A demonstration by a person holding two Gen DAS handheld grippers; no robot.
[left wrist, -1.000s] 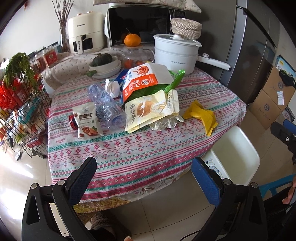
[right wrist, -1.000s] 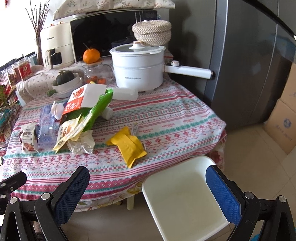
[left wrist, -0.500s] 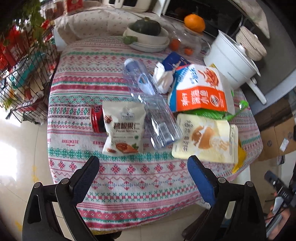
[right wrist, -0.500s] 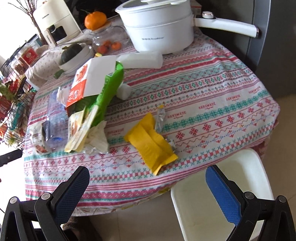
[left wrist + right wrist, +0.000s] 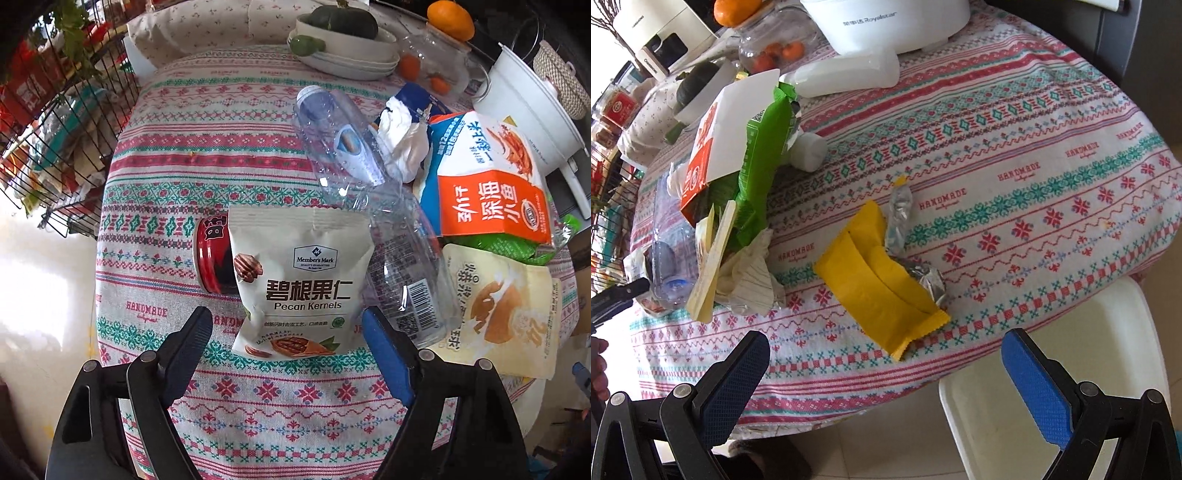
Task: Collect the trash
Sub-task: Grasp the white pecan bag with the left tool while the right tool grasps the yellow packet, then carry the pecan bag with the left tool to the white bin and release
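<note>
A white pecan-kernel bag (image 5: pixel 299 280) lies on the patterned tablecloth (image 5: pixel 177 184), partly over a red can (image 5: pixel 212 254). My left gripper (image 5: pixel 284 325) points down at it; its jaws are closing, with the bag's lower end between them and a gap at each pad. Right of the bag lie a crushed clear bottle (image 5: pixel 369 206), a white tissue (image 5: pixel 402 136), an orange-and-white snack bag (image 5: pixel 487 184) and a cream pouch (image 5: pixel 506 306). My right gripper (image 5: pixel 884 343) stands open just short of a yellow wrapper (image 5: pixel 882 288) and silver foil (image 5: pixel 901 218), holding nothing.
A white pot (image 5: pixel 886 22), a lying white bottle (image 5: pixel 849 72), a bowl with a squash (image 5: pixel 343 33) and a glass jar (image 5: pixel 436 55) stand at the back. A wire rack (image 5: pixel 48 122) is left of the table, a white stool (image 5: pixel 1052 369) by its near edge.
Both grippers have come down and in over the table. The left one now straddles the pecan bag with narrower jaws; the right one has closed in on the yellow wrapper.
</note>
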